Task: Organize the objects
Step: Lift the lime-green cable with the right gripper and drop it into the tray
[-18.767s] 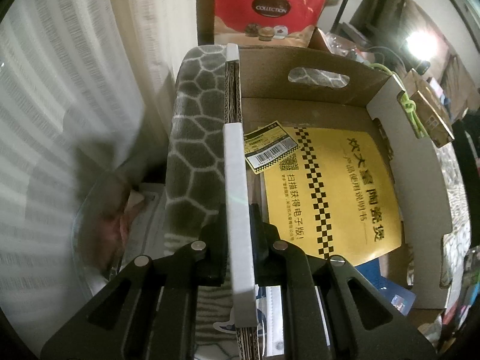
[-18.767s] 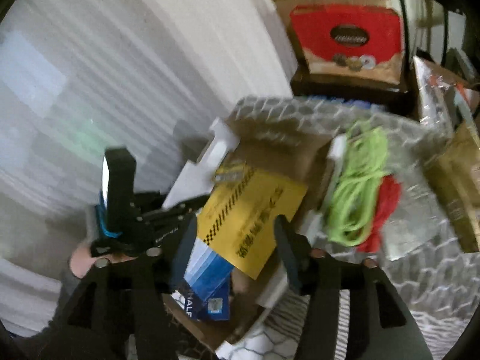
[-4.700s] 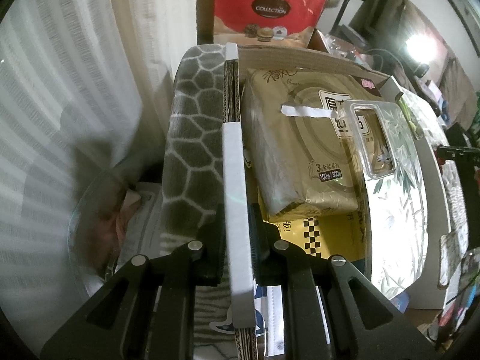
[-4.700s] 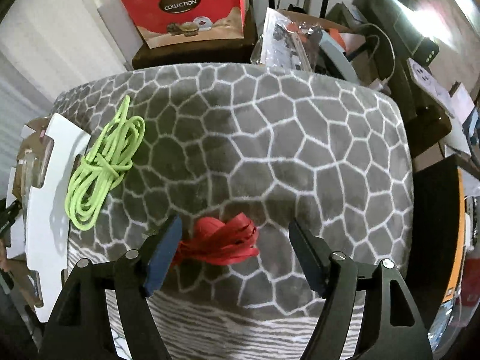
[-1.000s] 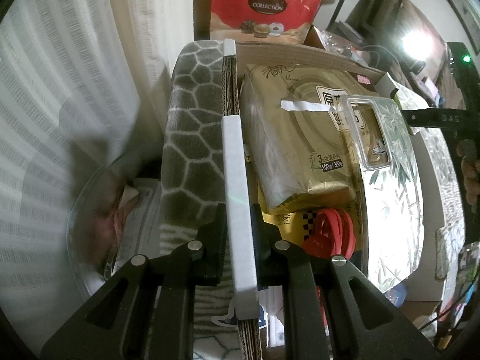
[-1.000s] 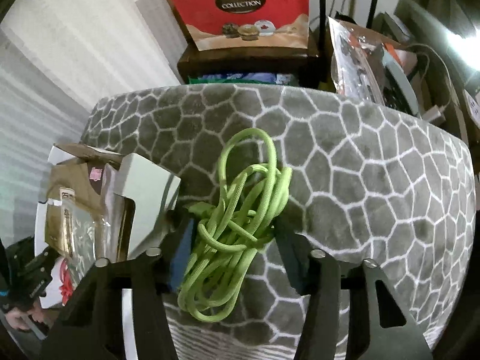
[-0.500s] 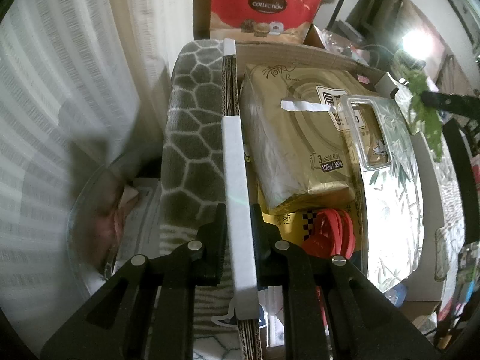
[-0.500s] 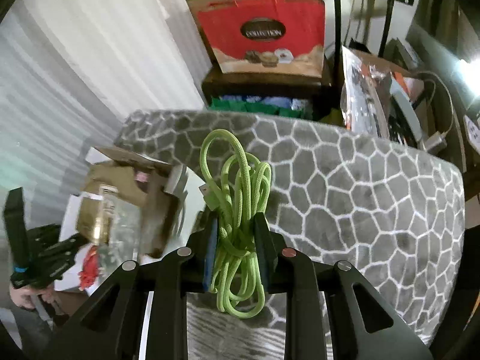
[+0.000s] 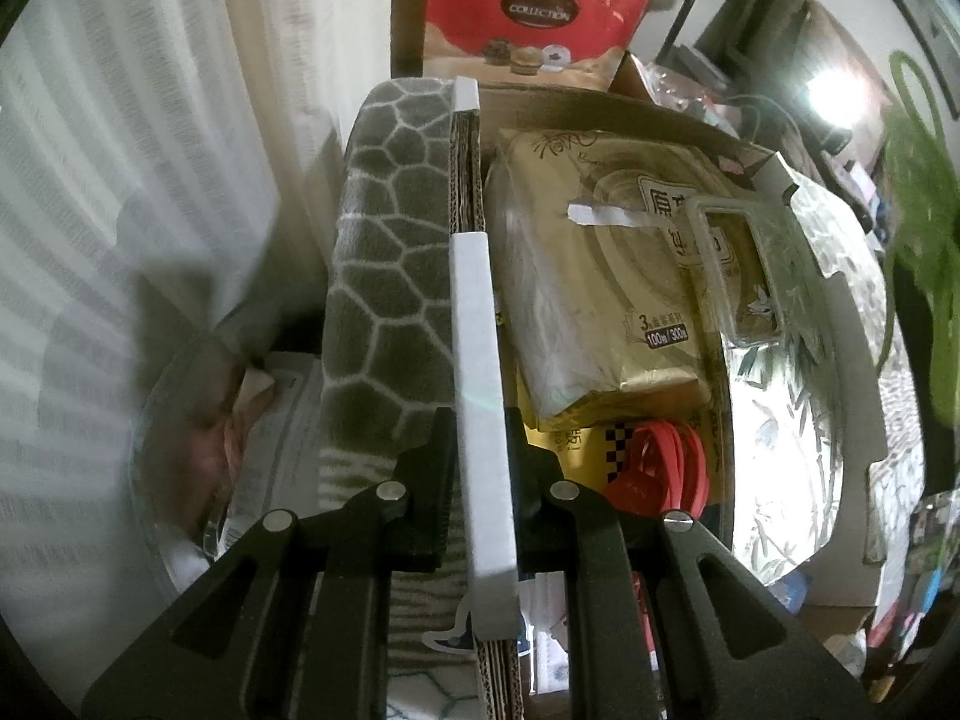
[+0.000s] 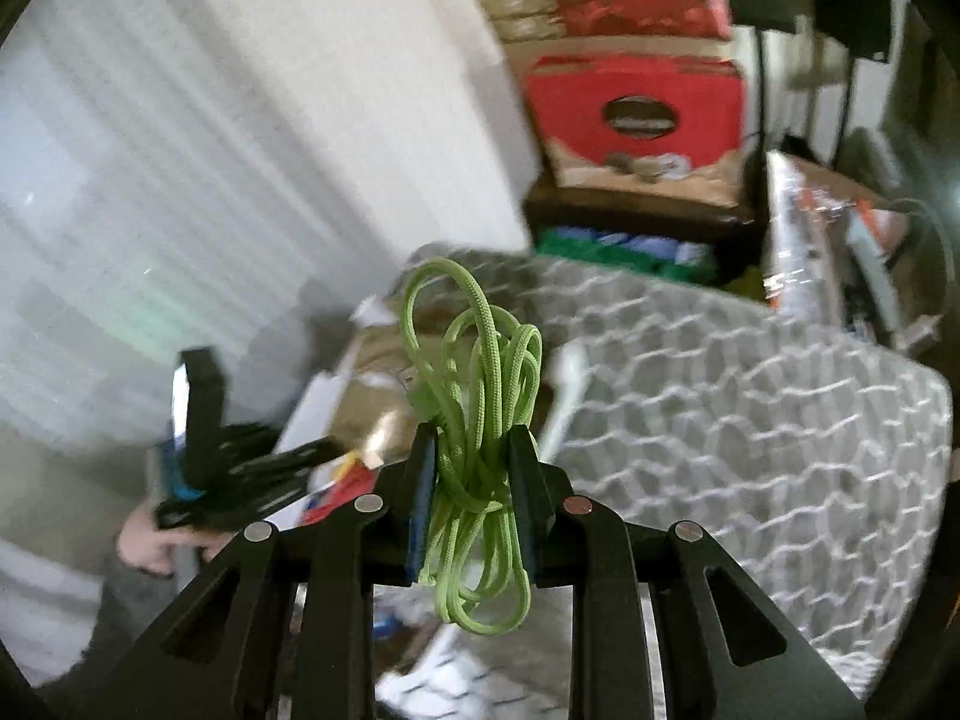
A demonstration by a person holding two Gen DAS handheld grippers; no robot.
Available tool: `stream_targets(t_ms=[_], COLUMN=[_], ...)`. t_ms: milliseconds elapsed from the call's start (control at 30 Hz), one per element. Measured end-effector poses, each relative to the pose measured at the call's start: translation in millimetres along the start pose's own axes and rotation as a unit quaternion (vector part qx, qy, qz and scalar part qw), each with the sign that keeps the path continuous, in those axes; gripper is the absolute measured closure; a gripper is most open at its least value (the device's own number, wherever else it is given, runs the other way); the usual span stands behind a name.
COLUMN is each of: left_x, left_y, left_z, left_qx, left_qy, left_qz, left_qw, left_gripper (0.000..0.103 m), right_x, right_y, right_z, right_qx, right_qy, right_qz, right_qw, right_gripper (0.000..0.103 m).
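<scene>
My left gripper (image 9: 480, 444) is shut on the white-edged side wall of the cardboard box (image 9: 471, 312). Inside the box lie a gold tissue pack (image 9: 594, 276), a clear bamboo-print bag (image 9: 786, 396) and a red band bundle (image 9: 660, 468). My right gripper (image 10: 471, 450) is shut on a bundle of lime-green cord (image 10: 474, 420), lifted in the air above the box (image 10: 384, 384); the cord's loops stick up and hang down between the fingers. That green cord (image 9: 924, 276) shows blurred at the right edge of the left wrist view.
The box rests on a grey hexagon-patterned cushion (image 10: 720, 396). A red gift bag (image 9: 534, 18) stands behind it on a dark stand. White curtains (image 9: 138, 120) hang at the left. A hand (image 10: 150, 540) grips the left tool. Clutter and cables fill the right.
My right gripper closed on the green cord on the cushion and lifted it up and toward the box. The left gripper stayed put on the box wall.
</scene>
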State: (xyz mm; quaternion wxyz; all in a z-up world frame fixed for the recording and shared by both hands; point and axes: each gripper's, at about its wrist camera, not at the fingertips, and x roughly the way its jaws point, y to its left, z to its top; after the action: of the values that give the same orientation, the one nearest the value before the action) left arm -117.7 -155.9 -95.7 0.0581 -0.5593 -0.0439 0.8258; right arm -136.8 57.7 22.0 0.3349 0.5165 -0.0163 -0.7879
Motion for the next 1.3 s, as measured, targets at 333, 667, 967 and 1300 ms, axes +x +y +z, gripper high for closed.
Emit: stream_targets(t_ms=[333,667,967,1300], left_x=[1,1,1,-4], left_y=[2,4,2,4], left_z=[0,-2,1,3], left_qx=[-0.005,-0.007,-0.003,-0.013], left_qy=[0.0,-0.002,0.001,-0.008], left_qz=[-0.004,-0.005,0.001,-0.008], left_qw=[1.0,1.0,1.0,0.9998], left_gripper=[0.09,0.09,0.09,0.09], right_x=[53,3,53,83], right_y=[36,54,33,29], right_z=[-26,-11,-26,-38], right_qx=[0.033,0.018,0.077,0.046], right_qy=[0.074,0.022,0.081,0.102], right_qz=[0.101,0.134,0.161,0.081], right_qw=[0.992,0.991,0.981,0.99], right_gripper=[0.08,0.081,0.081,0.064])
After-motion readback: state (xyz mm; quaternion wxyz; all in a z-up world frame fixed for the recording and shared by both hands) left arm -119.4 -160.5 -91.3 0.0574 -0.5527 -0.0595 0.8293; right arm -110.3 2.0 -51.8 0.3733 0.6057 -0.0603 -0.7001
